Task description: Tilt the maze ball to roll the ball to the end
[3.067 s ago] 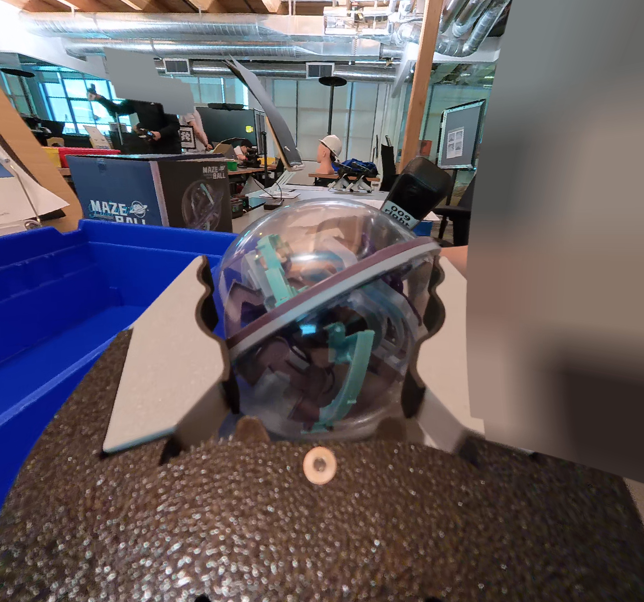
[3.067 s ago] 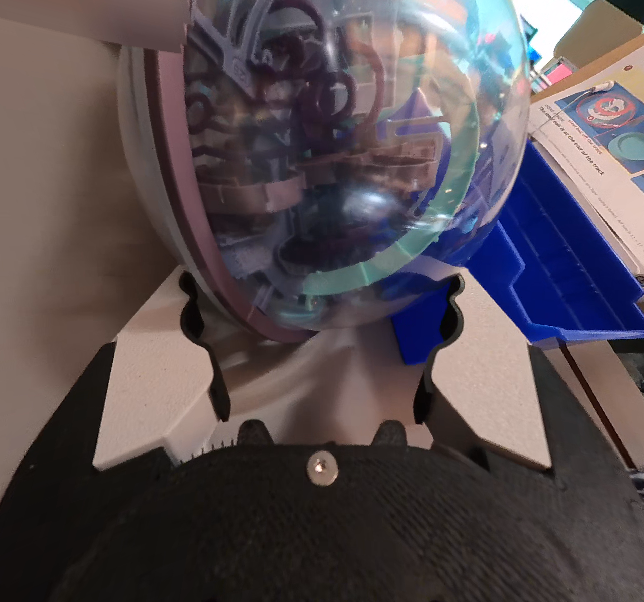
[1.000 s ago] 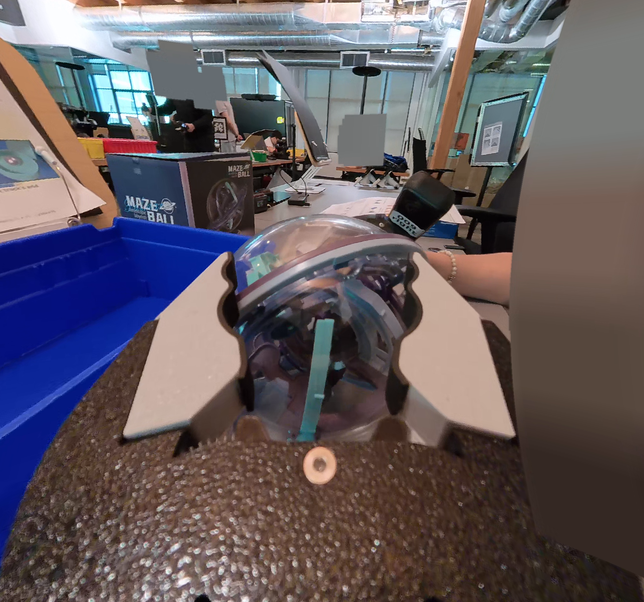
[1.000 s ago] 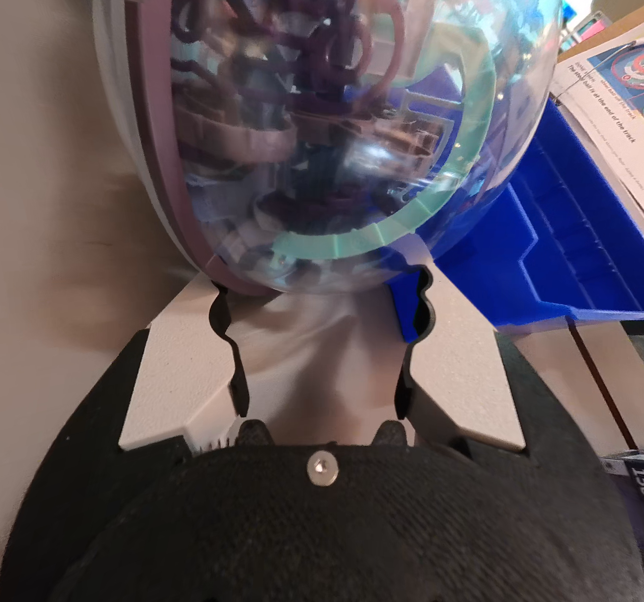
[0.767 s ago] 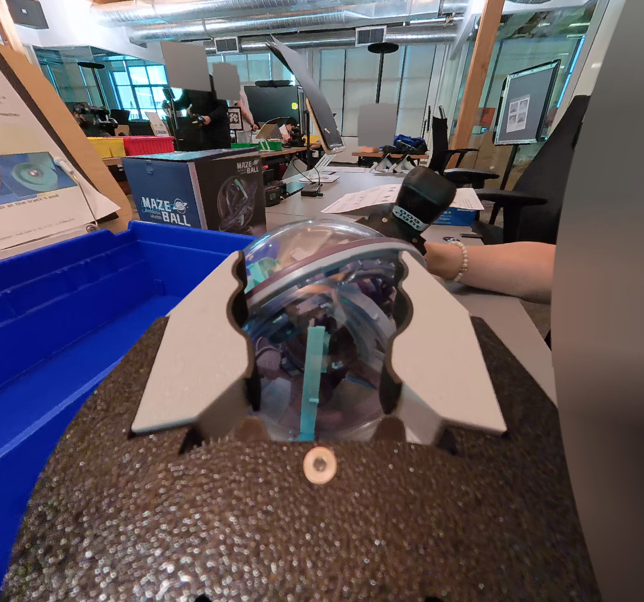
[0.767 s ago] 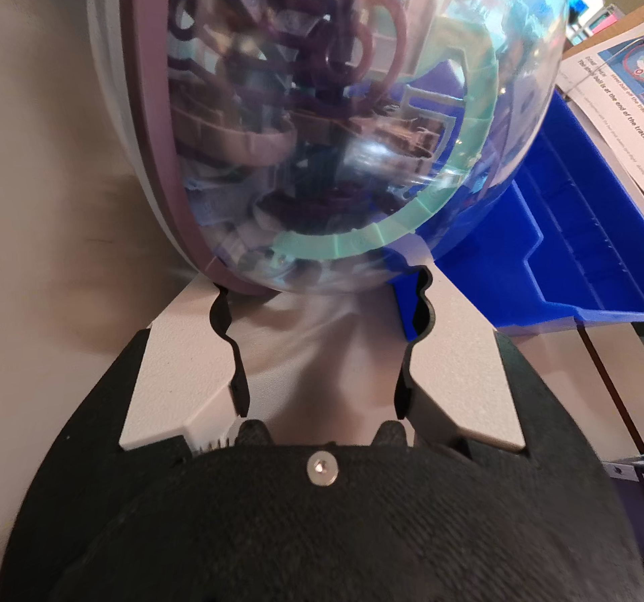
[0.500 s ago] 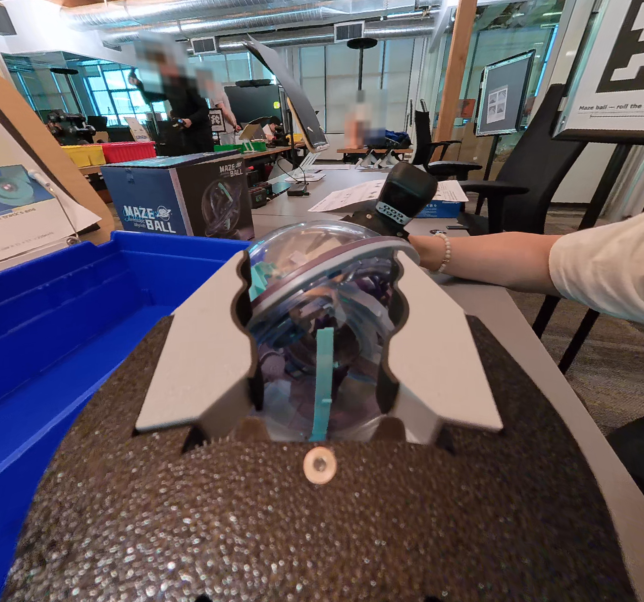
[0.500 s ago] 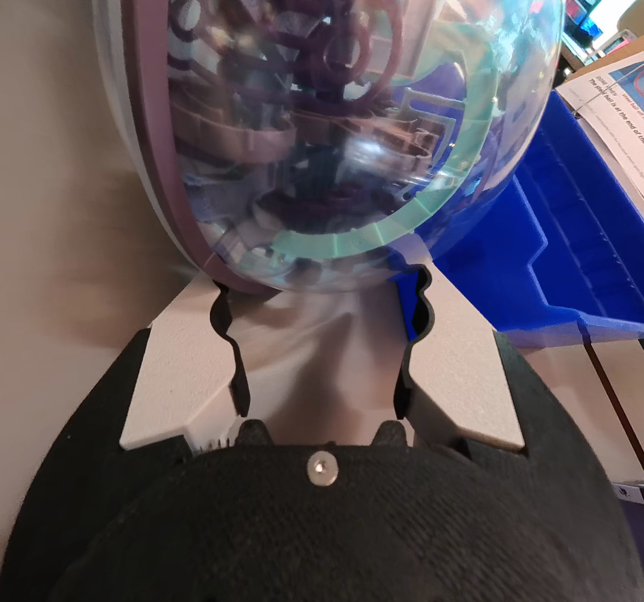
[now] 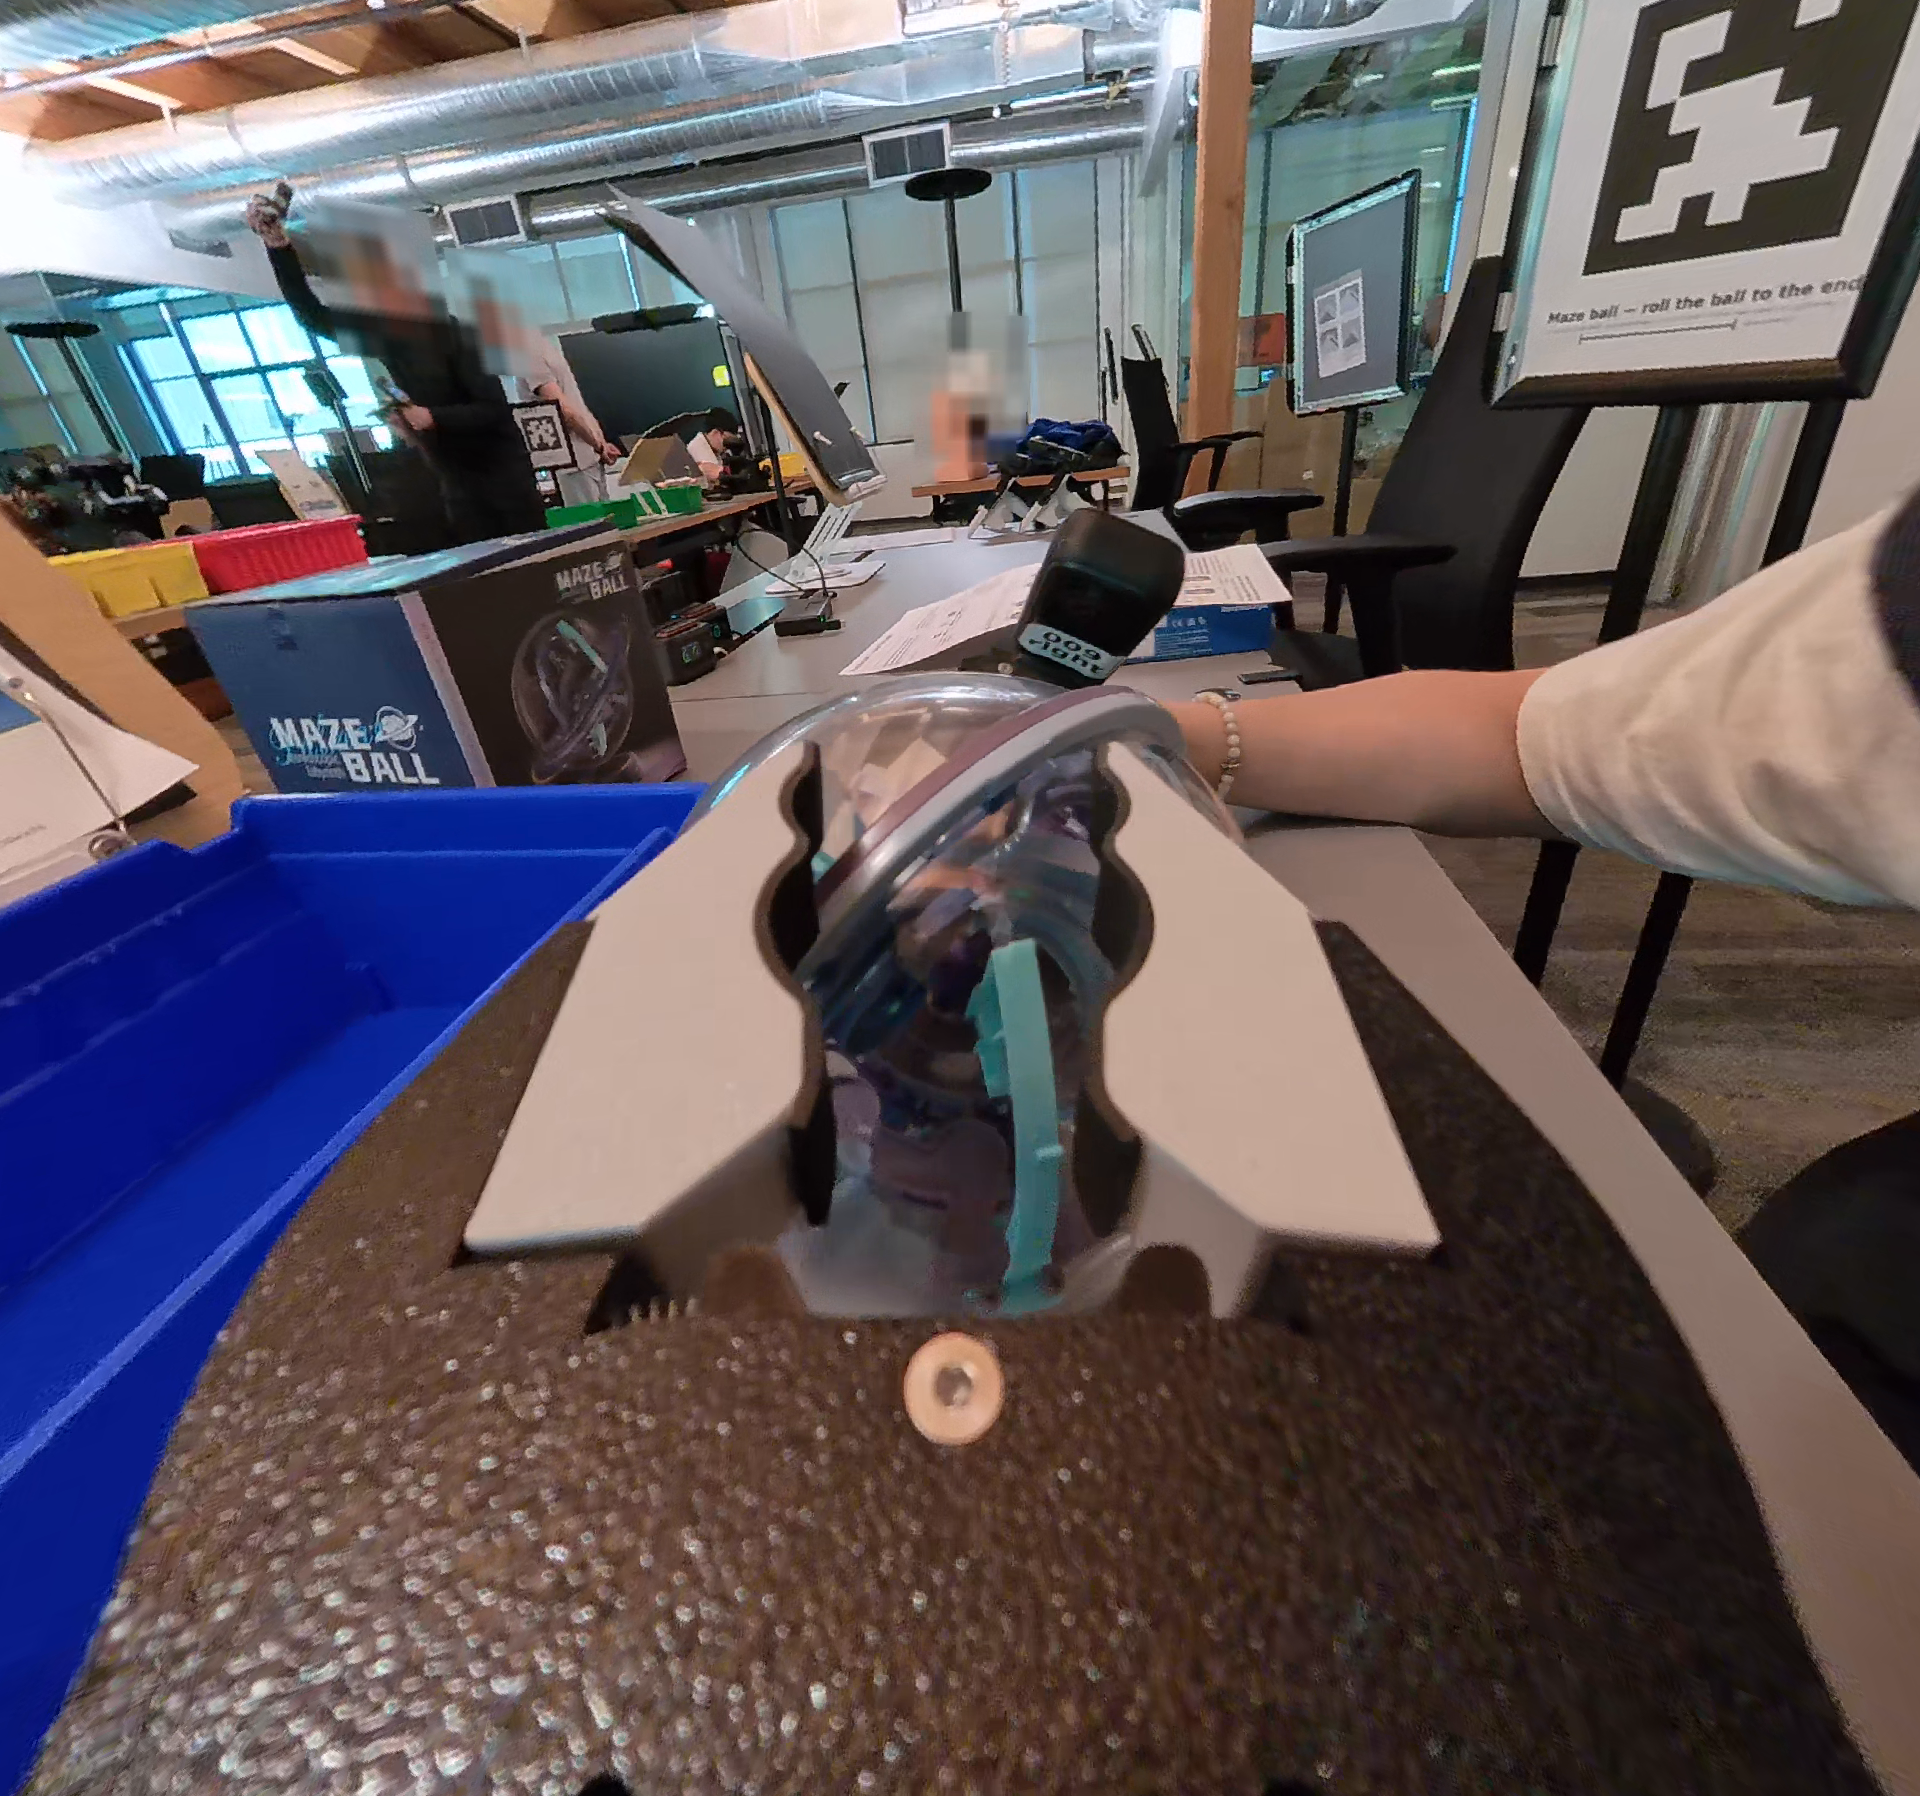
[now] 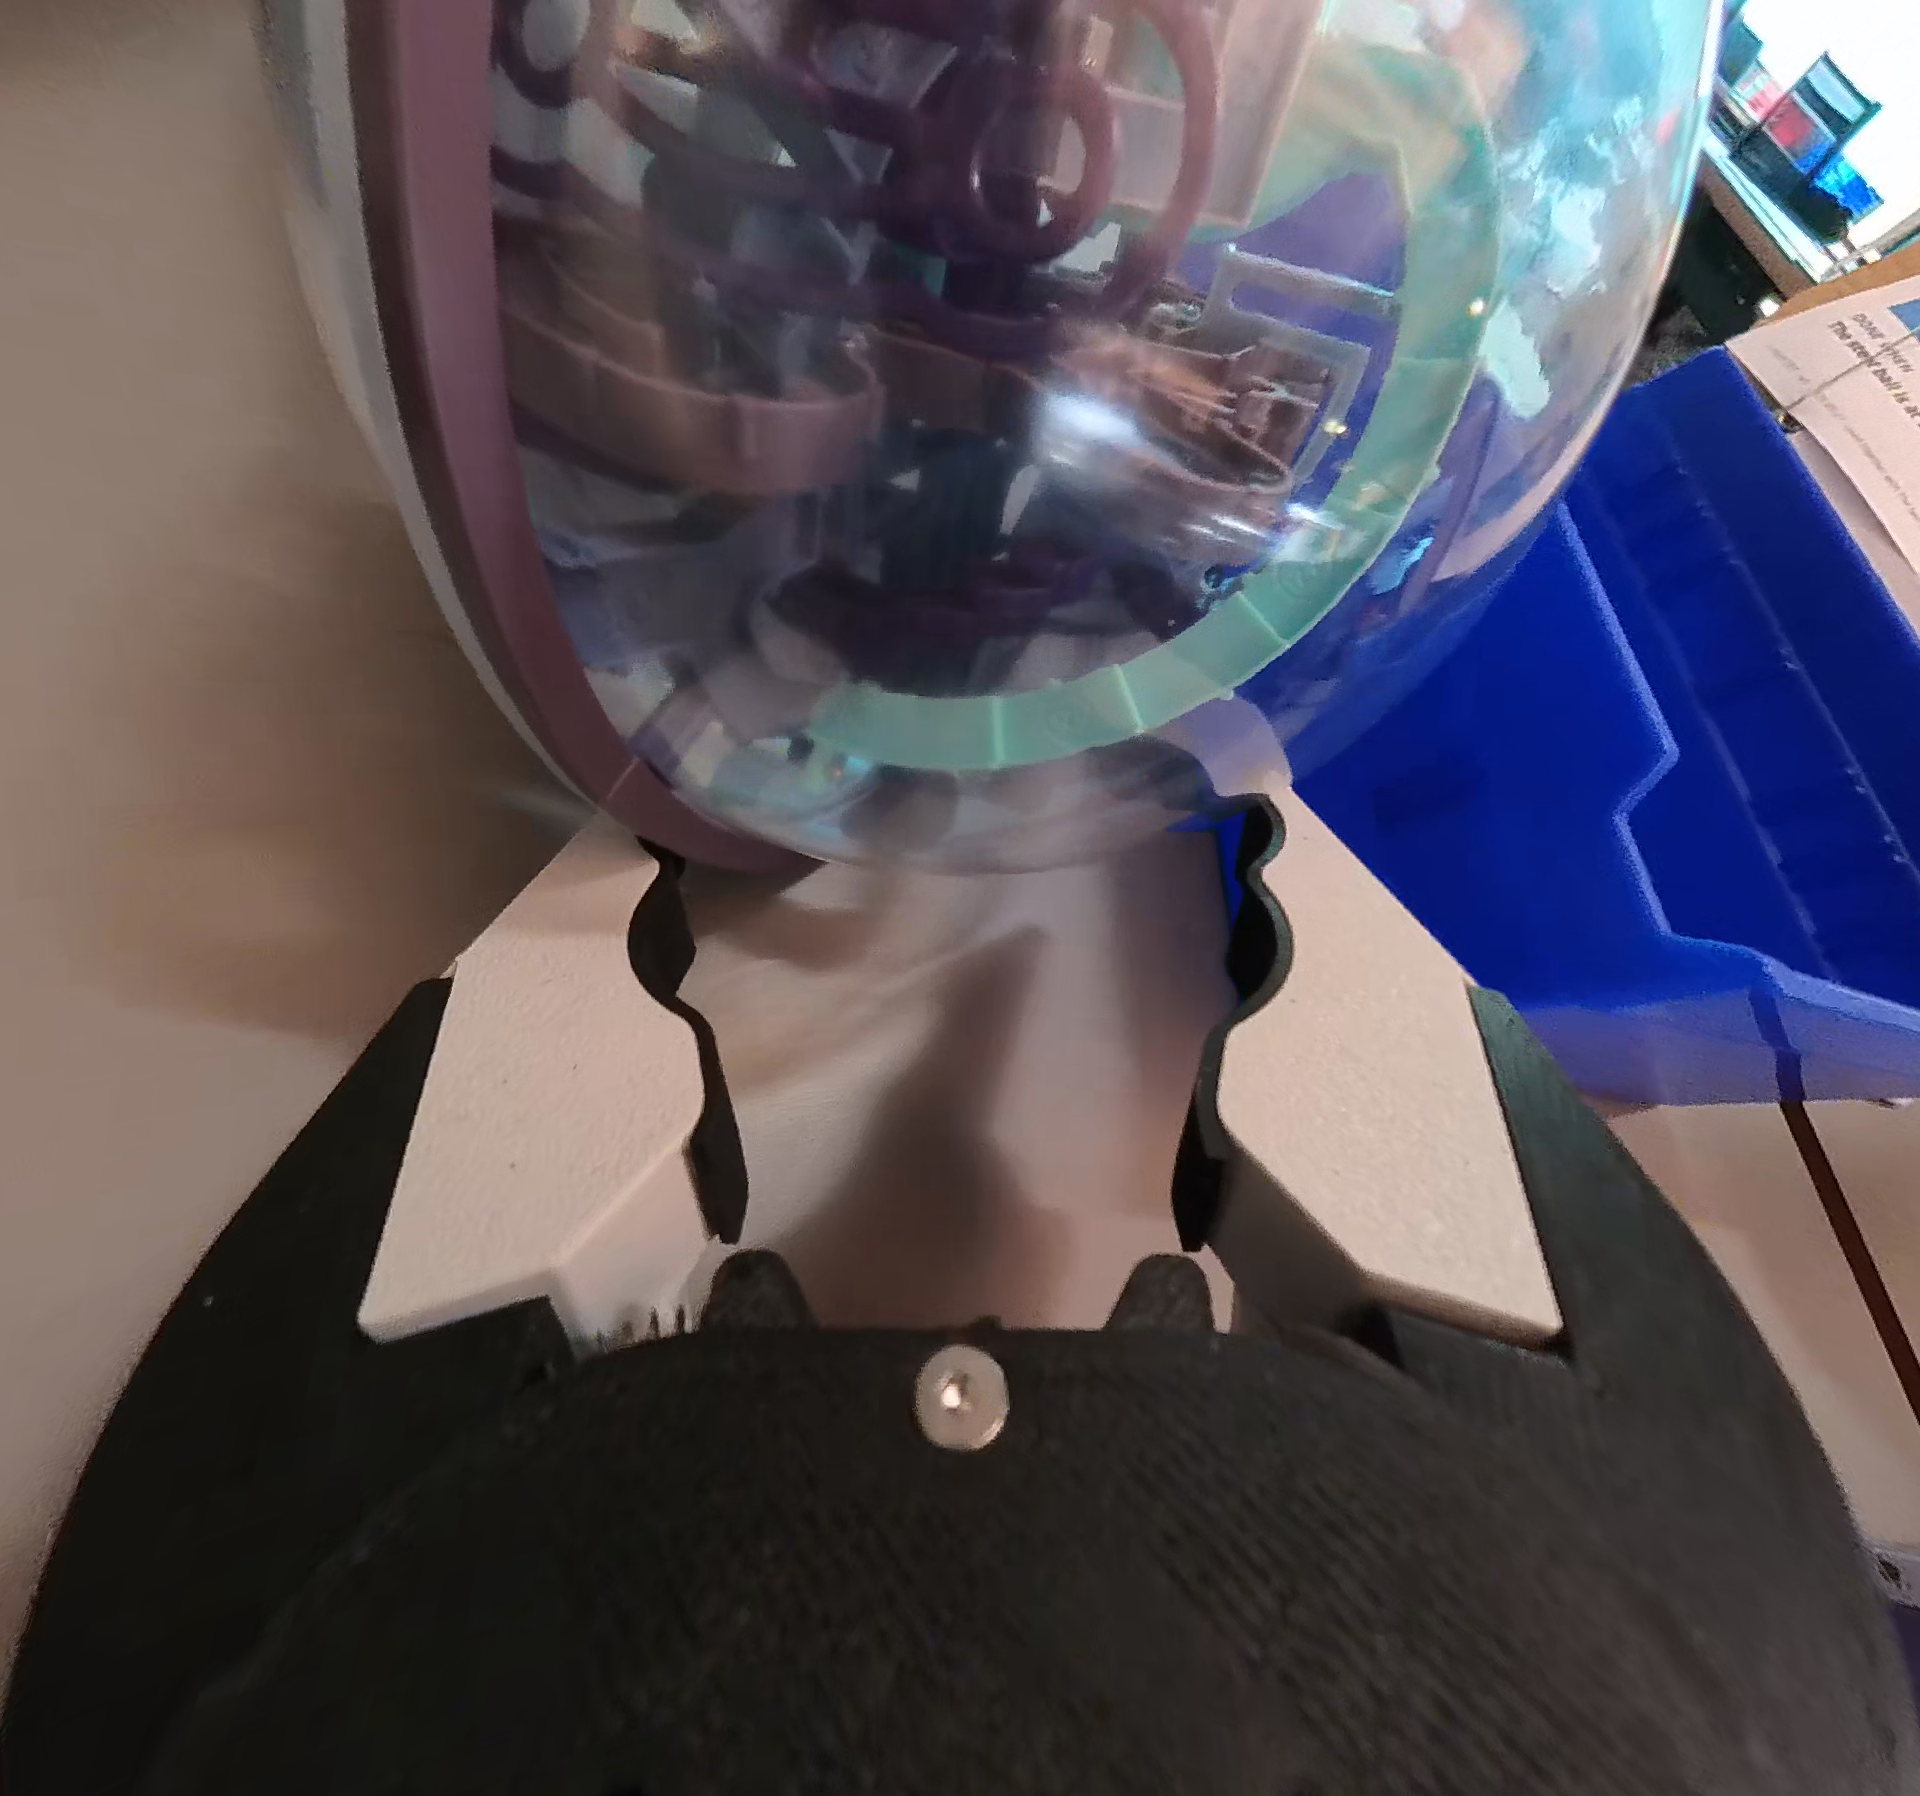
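The maze ball (image 9: 966, 967) is a clear sphere with a purple equator band and teal and purple tracks inside. It sits between my left gripper's (image 9: 961, 811) grey fingers, which are closed in on its near side while the ball bulges out past both of them. In the right wrist view the maze ball (image 10: 935, 344) fills the top, with its band running steeply up the left. My right gripper (image 10: 951, 827) touches its underside with both fingertips, jaws partly apart. The right gripper's black body (image 9: 1091, 593) shows behind the ball. I cannot make out the small steel ball.
A blue bin (image 9: 260, 967) stands just left of the ball and also shows in the right wrist view (image 10: 1714, 707). A dark toy box (image 9: 436, 686) stands behind it. A person's forearm (image 9: 1455, 749) lies along the grey table (image 9: 1507, 1071). A framed sign (image 9: 1714, 136) stands at the right.
My left jaws have closed in further on the ball, whose teal track has turned from slanted to near upright. My right jaws narrowed earlier and have since held still.
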`<action>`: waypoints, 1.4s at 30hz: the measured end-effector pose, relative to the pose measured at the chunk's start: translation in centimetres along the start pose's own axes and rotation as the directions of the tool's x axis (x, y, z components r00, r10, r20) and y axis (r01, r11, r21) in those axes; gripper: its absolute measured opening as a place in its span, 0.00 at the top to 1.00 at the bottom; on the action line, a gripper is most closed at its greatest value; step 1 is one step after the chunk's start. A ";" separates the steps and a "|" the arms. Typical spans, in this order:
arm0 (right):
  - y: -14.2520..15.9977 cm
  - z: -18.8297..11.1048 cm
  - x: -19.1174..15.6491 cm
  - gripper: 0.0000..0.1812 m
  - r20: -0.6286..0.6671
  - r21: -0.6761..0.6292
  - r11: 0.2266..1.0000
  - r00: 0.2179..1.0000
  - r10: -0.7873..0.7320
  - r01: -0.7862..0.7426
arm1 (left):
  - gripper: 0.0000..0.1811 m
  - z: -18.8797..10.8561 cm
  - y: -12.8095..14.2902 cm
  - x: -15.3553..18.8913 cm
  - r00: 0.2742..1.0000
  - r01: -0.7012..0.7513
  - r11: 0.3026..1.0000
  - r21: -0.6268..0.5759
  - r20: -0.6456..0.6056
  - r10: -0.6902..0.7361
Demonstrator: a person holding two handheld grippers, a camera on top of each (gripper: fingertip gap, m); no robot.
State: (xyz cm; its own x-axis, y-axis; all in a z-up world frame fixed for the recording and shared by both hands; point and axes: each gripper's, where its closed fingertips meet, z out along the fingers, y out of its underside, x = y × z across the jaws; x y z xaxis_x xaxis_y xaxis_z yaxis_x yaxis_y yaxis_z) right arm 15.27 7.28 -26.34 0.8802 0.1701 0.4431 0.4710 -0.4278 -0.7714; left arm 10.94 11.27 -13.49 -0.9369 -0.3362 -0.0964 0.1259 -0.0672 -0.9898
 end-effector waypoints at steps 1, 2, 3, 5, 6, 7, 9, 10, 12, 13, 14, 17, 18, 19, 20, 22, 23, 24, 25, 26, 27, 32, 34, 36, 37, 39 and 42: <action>-0.1 -0.1 -0.1 0.42 0.004 0.005 1.000 1.000 -0.005 0.005 | 0.74 0.0 -0.1 0.2 1.000 -0.013 1.000 -0.002 -0.005 0.013; -0.1 -0.1 -0.1 0.42 0.003 0.008 1.000 1.000 -0.009 0.009 | 0.75 0.1 -0.1 0.4 1.000 -0.026 1.000 -0.004 -0.008 0.025; -0.1 -0.1 -0.1 0.42 0.003 0.011 1.000 1.000 -0.014 0.014 | 0.76 0.1 -0.2 0.5 0.999 -0.036 0.999 -0.004 -0.009 0.036; -0.2 -0.2 -0.2 0.42 0.002 0.021 0.999 1.000 -0.025 0.025 | 0.80 0.0 -0.3 0.8 0.998 -0.065 0.998 -0.001 -0.018 0.065; -0.3 -0.2 -0.2 0.42 0.002 0.025 0.999 1.000 -0.030 0.030 | 0.81 -0.1 -0.3 1.0 0.997 -0.077 0.997 -0.001 -0.025 0.077; -0.3 -0.2 -0.2 0.42 0.002 0.027 0.999 0.999 -0.033 0.033 | 0.81 0.0 -0.3 1.0 0.996 -0.082 0.997 -0.003 -0.027 0.082; -0.4 -0.2 -0.3 0.42 0.003 0.032 0.999 0.999 -0.040 0.040 | 0.82 -0.1 -0.3 1.3 0.994 -0.102 0.995 -0.004 -0.037 0.102; -0.4 -0.3 -0.3 0.42 0.004 0.035 0.998 0.999 -0.044 0.044 | 0.83 -0.1 -0.3 1.4 0.993 -0.113 0.994 -0.003 -0.043 0.113; -0.4 -0.3 -0.4 0.42 0.006 0.038 0.998 0.999 -0.054 0.054 | 0.85 -0.1 -0.3 1.8 0.989 -0.139 0.990 -0.003 -0.055 0.139; -0.4 -0.3 -0.4 0.42 0.008 0.036 0.998 0.998 -0.059 0.059 | 0.85 -0.1 -0.3 1.9 0.986 -0.153 0.988 -0.005 -0.062 0.152; -0.4 -0.3 -0.4 0.42 0.008 0.033 0.997 0.998 -0.065 0.064 | 0.86 -0.1 -0.2 2.1 0.984 -0.166 0.986 -0.005 -0.068 0.166; -0.4 -0.3 -0.5 0.42 0.009 0.029 0.997 0.998 -0.070 0.070 | 0.89 -0.2 -0.2 2.4 0.976 -0.200 0.980 -0.004 -0.084 0.199; -0.4 -0.3 -0.5 0.42 0.010 0.027 0.997 0.997 -0.070 0.070 | 0.89 -0.2 -0.1 2.4 0.976 -0.199 0.980 -0.003 -0.086 0.198; -0.3 -0.3 -0.5 0.42 0.009 0.024 0.997 0.997 -0.070 0.070 | 0.89 -0.3 -0.1 2.3 0.976 -0.199 0.980 -0.001 -0.088 0.198; -0.3 -0.3 -0.5 0.43 0.008 0.021 0.997 0.998 -0.069 0.069 | 0.89 -0.3 -0.1 2.3 0.976 -0.198 0.980 0.001 -0.088 0.197; -0.3 -0.3 -0.4 0.42 0.007 0.021 0.998 0.998 -0.066 0.065 | 0.89 -0.3 -0.1 2.2 0.976 -0.199 0.980 0.004 -0.087 0.199; -0.3 -0.3 -0.4 0.43 0.009 0.024 0.998 0.998 -0.062 0.062 | 0.89 -0.3 -0.1 2.2 0.977 -0.195 0.981 0.005 -0.086 0.195; -0.3 -0.3 -0.4 0.43 0.012 0.024 0.998 0.998 -0.055 0.055 | 0.89 -0.3 -0.1 2.1 0.979 -0.188 0.982 0.005 -0.082 0.188; -0.3 -0.3 -0.4 0.43 0.015 0.024 0.999 0.999 -0.048 0.048 | 0.89 -0.3 -0.1 1.9 0.981 -0.179 0.984 0.005 -0.078 0.179; -0.2 -0.2 -0.4 0.43 0.016 0.023 0.999 0.999 -0.044 0.044 | 0.89 -0.3 -0.1 1.9 0.982 -0.173 0.985 0.008 -0.077 0.173; -0.2 -0.2 -0.4 0.43 0.014 0.022 0.999 0.999 -0.042 0.042 | 0.89 -0.4 -0.1 1.8 0.983 -0.168 0.986 0.011 -0.076 0.168; -0.2 0.0 -0.3 0.43 0.006 0.009 1.000 1.000 -0.016 0.016 | 0.89 -0.7 -0.1 1.2 0.989 -0.125 0.992 0.025 -0.075 0.127; -0.2 0.1 -0.2 0.43 0.006 0.010 1.000 1.000 -0.010 0.010 | 0.89 -0.8 -0.1 0.9 0.991 -0.111 0.993 0.033 -0.073 0.113; -0.2 0.1 -0.1 0.43 0.000 0.008 1.000 1.000 -0.009 0.009 | 0.89 -0.9 -0.1 0.8 0.992 -0.102 0.994 0.040 -0.077 0.105; -0.2 0.2 -0.1 0.43 -0.003 0.005 1.000 1.000 -0.009 0.009 | 0.89 -1.0 -0.1 0.7 0.992 -0.096 0.994 0.044 -0.079 0.099; -0.1 0.2 0.0 0.44 -0.015 -0.012 1.000 1.000 -0.019 0.019 | 0.89 -1.1 -0.1 0.6 0.993 -0.090 0.995 0.049 -0.078 0.094; 0.0 0.3 0.1 0.44 -0.028 -0.036 0.999 0.999 -0.041 0.040 | 0.89 -1.0 0.0 0.7 0.991 -0.103 0.994 0.048 -0.080 0.107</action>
State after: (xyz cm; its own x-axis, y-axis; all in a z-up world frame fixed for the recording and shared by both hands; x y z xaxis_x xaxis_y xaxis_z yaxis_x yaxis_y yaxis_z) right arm 15.32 7.54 -26.41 0.8580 0.1626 0.4873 0.5037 -0.4523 -0.7360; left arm 9.89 12.00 -13.63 -0.9412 -0.2653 -0.2093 0.2372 -0.0775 -0.9684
